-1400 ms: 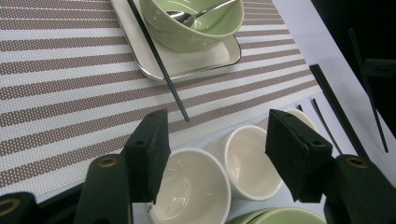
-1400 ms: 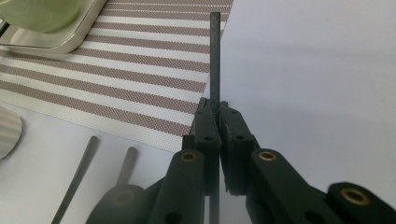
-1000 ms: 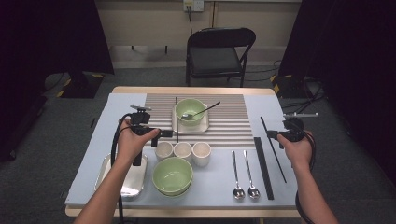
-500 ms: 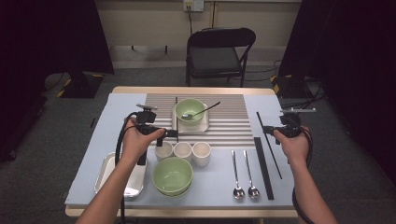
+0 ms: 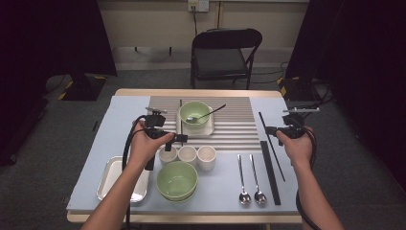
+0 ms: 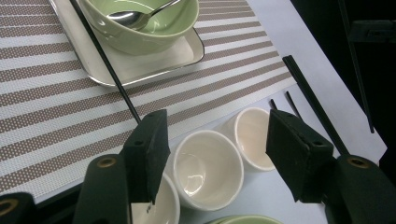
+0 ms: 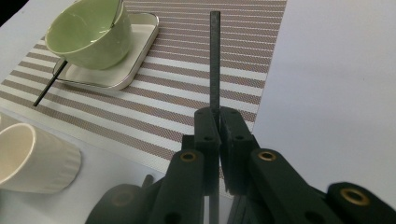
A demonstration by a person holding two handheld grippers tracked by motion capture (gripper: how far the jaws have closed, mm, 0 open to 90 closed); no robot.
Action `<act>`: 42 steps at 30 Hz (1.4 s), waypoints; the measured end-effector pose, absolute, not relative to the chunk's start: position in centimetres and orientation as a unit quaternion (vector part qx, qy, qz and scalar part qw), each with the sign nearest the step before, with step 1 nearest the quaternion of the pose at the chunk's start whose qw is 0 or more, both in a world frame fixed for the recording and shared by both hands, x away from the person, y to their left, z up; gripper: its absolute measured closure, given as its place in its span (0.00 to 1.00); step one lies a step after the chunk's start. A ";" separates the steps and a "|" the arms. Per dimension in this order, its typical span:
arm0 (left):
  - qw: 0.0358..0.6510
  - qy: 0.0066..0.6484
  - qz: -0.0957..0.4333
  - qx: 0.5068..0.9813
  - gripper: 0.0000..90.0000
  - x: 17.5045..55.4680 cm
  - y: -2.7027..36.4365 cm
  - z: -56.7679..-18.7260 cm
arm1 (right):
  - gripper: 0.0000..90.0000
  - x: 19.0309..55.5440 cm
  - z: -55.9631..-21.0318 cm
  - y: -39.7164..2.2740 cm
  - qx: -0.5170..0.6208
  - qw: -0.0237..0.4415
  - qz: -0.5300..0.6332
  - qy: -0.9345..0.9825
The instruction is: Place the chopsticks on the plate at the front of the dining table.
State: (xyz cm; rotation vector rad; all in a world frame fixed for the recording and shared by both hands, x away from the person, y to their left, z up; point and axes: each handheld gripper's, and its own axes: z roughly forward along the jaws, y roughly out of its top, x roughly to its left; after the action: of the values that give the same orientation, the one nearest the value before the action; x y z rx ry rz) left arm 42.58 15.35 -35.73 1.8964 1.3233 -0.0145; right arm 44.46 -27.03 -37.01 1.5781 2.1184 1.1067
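My left gripper [image 5: 181,139] hovers open over three white cups [image 5: 187,154], its jaws pointing right with nothing between them. In the left gripper view its pads [image 6: 150,144] straddle the middle cup [image 6: 205,168] from above without touching it. At the right side of the table, my right gripper [image 5: 271,130] is shut on a black chopstick [image 5: 274,152], which sticks out past both ends of the jaws. In the right gripper view, the chopstick [image 7: 214,56] runs straight ahead from the gripper [image 7: 218,114] over the striped placemat [image 7: 187,93].
A green bowl [image 5: 195,114] holding a spoon sits on a white tray on the placemat [image 5: 237,124], with a second chopstick [image 5: 181,117] beside it. Stacked green bowls [image 5: 177,181], a metal tray [image 5: 112,178], two spoons [image 5: 249,177] and a long black bar [image 5: 269,170] lie near the front.
My right gripper has drifted left and slightly up with the chopstick still in it. The left gripper has hardly moved.
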 end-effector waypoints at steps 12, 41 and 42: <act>0.404 0.515 -0.010 0.756 0.43 42.6 14.1 -35.5 | 0.96 44.6 -36.5 -26.2 0.539 0.139 0.385 0.736; 0.406 0.496 -0.028 0.767 0.42 42.5 11.8 -35.5 | 0.96 44.9 -35.9 -23.7 0.528 0.130 0.391 0.742; 0.406 0.496 -0.028 0.767 0.42 42.5 11.8 -35.5 | 0.96 45.0 -35.9 -23.7 0.527 0.130 0.392 0.743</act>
State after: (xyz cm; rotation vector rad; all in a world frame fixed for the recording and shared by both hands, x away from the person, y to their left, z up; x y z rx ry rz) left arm 42.48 11.83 -35.51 1.9359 1.2512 -0.0711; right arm 44.95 -23.66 -35.92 1.5320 2.1579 1.1374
